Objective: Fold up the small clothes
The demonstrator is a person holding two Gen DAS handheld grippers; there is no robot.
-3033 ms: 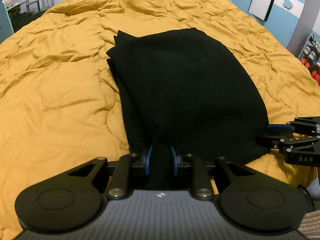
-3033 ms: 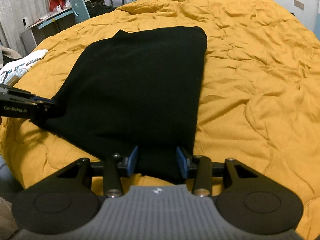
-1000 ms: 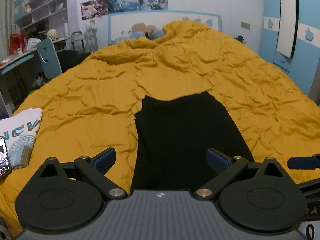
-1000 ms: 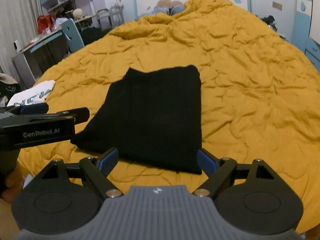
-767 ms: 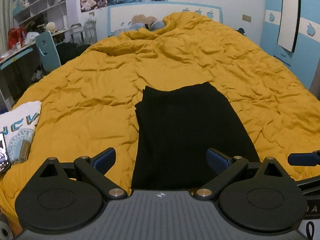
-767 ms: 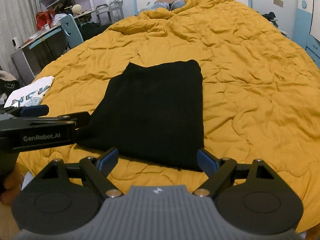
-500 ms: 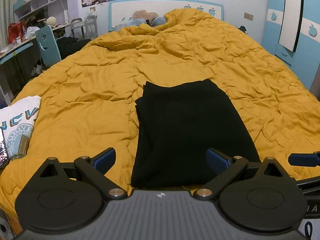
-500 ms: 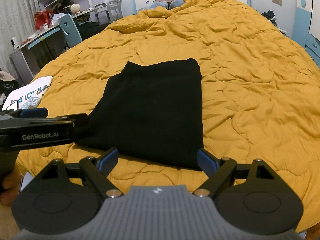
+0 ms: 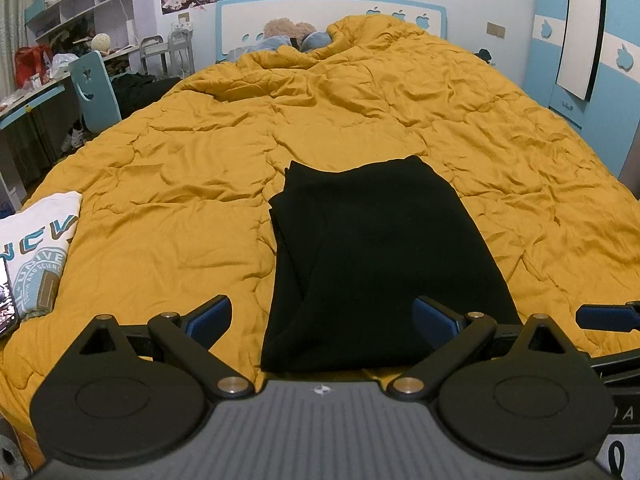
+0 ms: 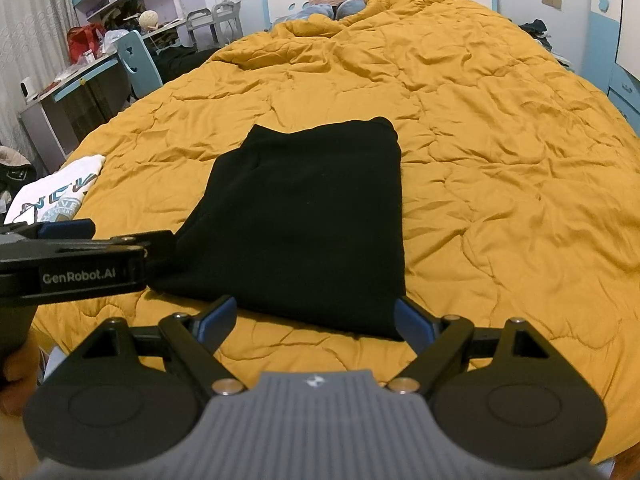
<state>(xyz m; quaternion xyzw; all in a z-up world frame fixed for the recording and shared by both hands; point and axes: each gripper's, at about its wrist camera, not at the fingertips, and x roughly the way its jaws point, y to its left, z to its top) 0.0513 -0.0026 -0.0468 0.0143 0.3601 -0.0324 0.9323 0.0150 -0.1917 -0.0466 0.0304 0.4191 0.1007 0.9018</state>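
Note:
A black garment (image 9: 376,264) lies folded flat in a long strip on the yellow quilt (image 9: 200,160); it also shows in the right wrist view (image 10: 308,216). My left gripper (image 9: 322,316) is open and empty, held just short of the garment's near edge. My right gripper (image 10: 316,318) is open and empty, near the garment's near right corner. The left gripper's body also shows at the left of the right wrist view (image 10: 80,264), and a right fingertip (image 9: 604,316) shows in the left wrist view.
A folded white printed T-shirt (image 9: 36,248) lies on the quilt's left edge, also in the right wrist view (image 10: 56,192). A desk with a blue chair (image 10: 136,60) stands left of the bed. Plush toys (image 9: 288,36) sit by the headboard. A blue wardrobe (image 9: 592,52) stands right.
Three seconds ago both grippers were shut on the garment's near edge. They have let go, opened wide and pulled back. Over the last second both drifted slightly forward again.

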